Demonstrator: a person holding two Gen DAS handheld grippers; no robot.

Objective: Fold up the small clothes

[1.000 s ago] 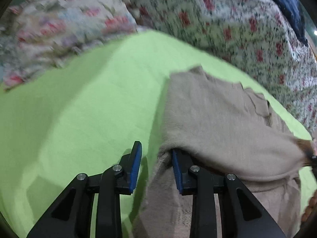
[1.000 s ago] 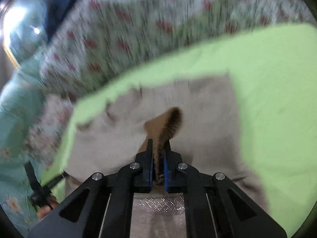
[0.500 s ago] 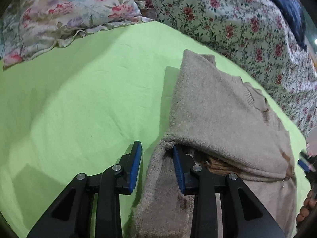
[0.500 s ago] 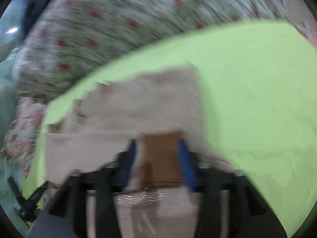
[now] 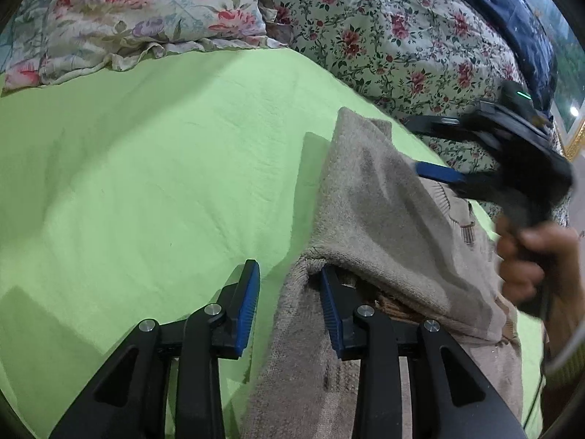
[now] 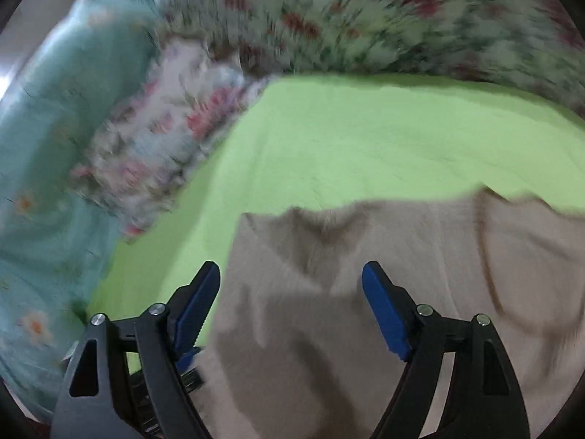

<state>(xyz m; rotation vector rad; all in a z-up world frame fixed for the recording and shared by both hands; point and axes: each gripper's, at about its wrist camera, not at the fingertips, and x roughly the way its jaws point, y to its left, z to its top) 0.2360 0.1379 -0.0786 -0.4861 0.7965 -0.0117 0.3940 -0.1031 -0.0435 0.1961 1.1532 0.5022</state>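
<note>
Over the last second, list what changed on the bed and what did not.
The right gripper let go of the brown cuff it had pinched; its jaws are opening, nothing clamped, and it swung across the beige sweater. The folded sleeve now lies flat. The left gripper stayed at the fold's edge, green sheet unchanged.

Beige fuzzy knit sweater, partly folded, sleeve laid across the body, brown ribbed cuff tucked under; lying flat at lower right of the frame on the bed's green sheet.
</note>
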